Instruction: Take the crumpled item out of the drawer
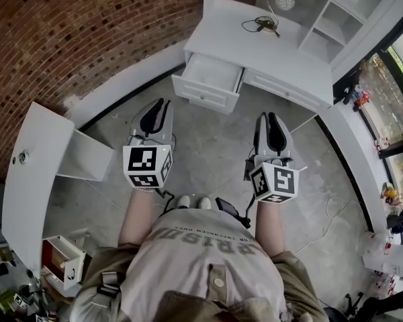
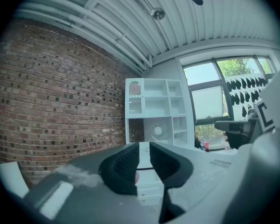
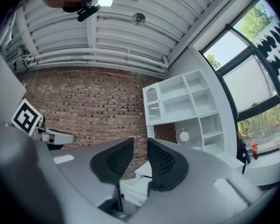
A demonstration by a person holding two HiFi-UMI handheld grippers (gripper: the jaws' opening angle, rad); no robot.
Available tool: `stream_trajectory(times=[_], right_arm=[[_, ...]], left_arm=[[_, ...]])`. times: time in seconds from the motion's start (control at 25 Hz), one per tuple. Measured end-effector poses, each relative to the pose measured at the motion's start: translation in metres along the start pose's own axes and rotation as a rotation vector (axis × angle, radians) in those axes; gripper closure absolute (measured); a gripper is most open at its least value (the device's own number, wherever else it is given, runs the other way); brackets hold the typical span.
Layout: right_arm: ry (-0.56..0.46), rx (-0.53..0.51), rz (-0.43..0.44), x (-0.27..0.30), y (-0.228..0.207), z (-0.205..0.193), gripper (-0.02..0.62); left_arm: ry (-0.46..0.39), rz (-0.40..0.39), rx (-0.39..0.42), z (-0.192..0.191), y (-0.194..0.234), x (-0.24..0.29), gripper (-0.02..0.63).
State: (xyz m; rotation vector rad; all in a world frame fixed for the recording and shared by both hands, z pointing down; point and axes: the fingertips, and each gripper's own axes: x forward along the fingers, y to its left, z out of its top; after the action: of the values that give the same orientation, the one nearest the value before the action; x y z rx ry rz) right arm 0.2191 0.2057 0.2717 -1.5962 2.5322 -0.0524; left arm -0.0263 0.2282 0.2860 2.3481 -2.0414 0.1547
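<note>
Crumpled item: too small to make out inside drawer [image 1: 211, 76]; heading and long axis cannot tell. Drawer pulled out of white desk [image 1: 269, 52] at its left end. Left gripper [image 1: 156, 109] and right gripper [image 1: 274, 123] well short of desk, over grey floor [image 1: 208, 153]; jaws slightly apart, nothing between. Brick wall [image 1: 87, 25] left of desk.

The drawer [image 1: 211, 79] is open, but in your head view its inside is too small to tell what lies there. In the left gripper view, your left gripper [image 2: 143, 148] hides most of it, and a pinkish spot [image 2: 136, 176] in the gap can't be identified.
</note>
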Motion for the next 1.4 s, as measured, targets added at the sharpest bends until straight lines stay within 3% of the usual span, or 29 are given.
stream_trajectory(times=[0.12,0.32,0.44,0.92,1.4], right_arm=[[-0.003,0.029,0.044,0.004,-0.005,0.000,0.389],[0.009,0.050,0.078,0.012,-0.017,-0.004,0.299],[0.027,0.064,0.078,0.019,-0.024,-0.011,0.293],[0.086,0.088,0.025,0.074,-0.033,-0.048,0.290],[0.064,0.058,-0.059,0.170,-0.015,-0.053,0.284]], left_arm=[[-0.005,0.010,-0.036,0.001,-0.001,0.006,0.472],[-0.012,-0.003,-0.071,0.002,-0.007,0.016,0.315],[0.002,-0.001,-0.075,-0.002,-0.004,0.023,0.287],[0.054,-0.019,-0.094,-0.032,0.042,0.076,0.279],[0.016,-0.122,-0.073,-0.011,0.114,0.169,0.275]])
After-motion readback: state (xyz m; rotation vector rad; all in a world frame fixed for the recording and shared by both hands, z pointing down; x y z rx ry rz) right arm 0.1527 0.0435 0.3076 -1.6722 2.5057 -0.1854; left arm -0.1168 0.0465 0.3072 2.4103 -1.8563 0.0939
